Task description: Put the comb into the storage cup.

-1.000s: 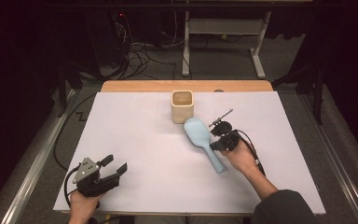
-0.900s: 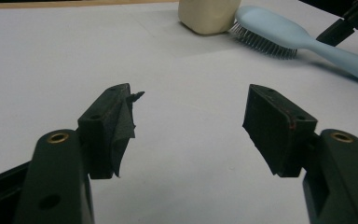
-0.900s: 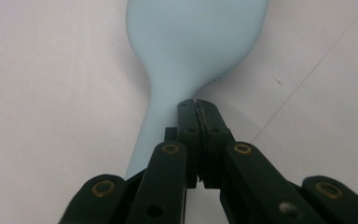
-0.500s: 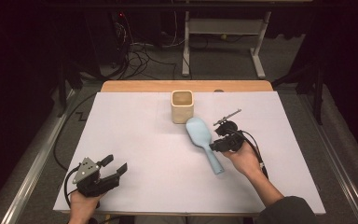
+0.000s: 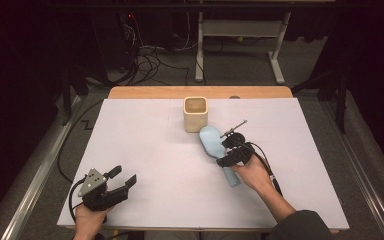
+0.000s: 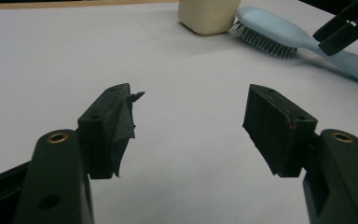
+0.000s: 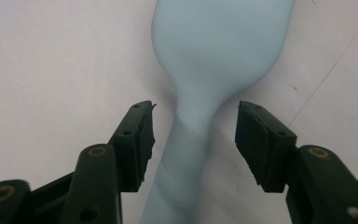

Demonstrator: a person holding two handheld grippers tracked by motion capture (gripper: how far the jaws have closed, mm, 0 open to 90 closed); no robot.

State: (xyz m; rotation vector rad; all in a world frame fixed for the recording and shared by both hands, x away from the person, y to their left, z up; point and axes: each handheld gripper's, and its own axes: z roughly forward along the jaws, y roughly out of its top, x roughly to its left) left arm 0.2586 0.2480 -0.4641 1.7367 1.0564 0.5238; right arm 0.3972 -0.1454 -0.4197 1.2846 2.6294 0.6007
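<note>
Right claw (image 7: 195, 140) wide open w/ hairbrush (image 7: 200, 121) neck btwn jaws, untouched

The pale blue plastic hairbrush (image 5: 214, 148) lies on the white table sheet (image 5: 155, 150); the cream square cup (image 5: 196, 113) stands just behind its head; the left gripper (image 5: 120, 182) sits well apart at the near left.

Table (image 5: 145, 150): white sheet covers the top; a bare wooden strip shows along the far edge at upper centre of the high view. Directly on it: a cream square cup (image 5: 195, 113) at upper centre, and a light blue hairbrush (image 5: 215, 145) just right of centre.
</note>
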